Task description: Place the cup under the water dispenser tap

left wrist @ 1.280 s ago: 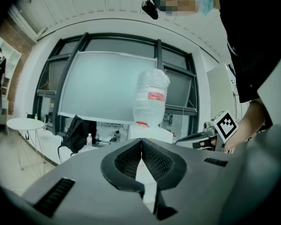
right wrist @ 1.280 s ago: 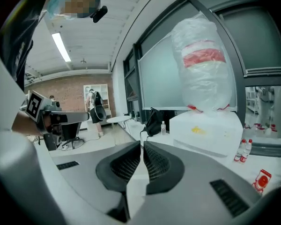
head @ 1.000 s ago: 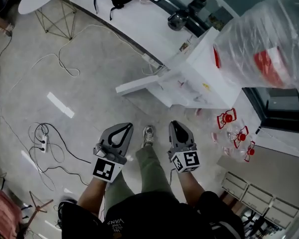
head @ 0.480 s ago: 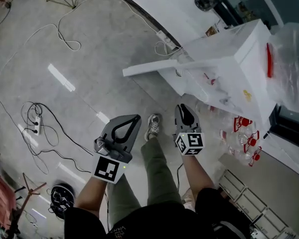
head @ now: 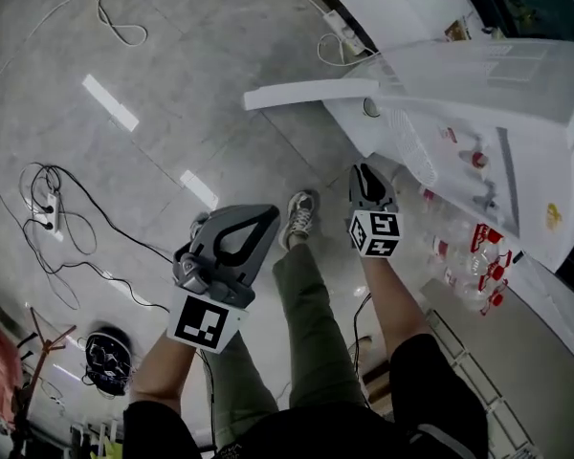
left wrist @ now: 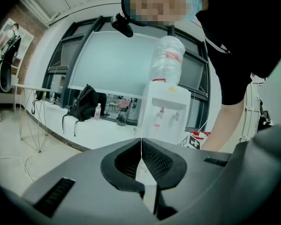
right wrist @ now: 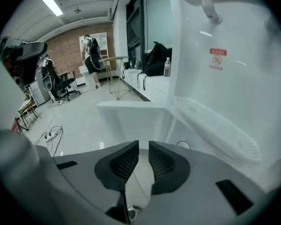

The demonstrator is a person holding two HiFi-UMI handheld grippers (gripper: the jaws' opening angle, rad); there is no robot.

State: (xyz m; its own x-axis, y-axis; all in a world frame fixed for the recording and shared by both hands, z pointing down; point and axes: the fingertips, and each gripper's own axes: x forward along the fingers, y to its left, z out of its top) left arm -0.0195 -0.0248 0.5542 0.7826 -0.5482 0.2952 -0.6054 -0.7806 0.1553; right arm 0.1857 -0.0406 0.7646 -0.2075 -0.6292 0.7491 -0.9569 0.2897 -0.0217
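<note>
Evidently nothing is picked up yet. The left gripper [left wrist: 140, 142] is closed tip to tip and the right gripper [right wrist: 143, 148] is all but shut on air. The right tilts down toward the open door [head: 311, 94] low on the water dispenser [head: 478, 84]. A small round rim [right wrist: 182, 145] there, possibly the cup, sits well below the tap [right wrist: 208, 3]. The left is held nearly level, further left.

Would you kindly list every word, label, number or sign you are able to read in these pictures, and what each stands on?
No text can be read.
Red label on the water dispenser: too blurred.
Red print on the bottle atop it: too blurred.
Red labels on the floor bottles: too small.
Square markers on the left cube and right cube: patterns, no words.
</note>
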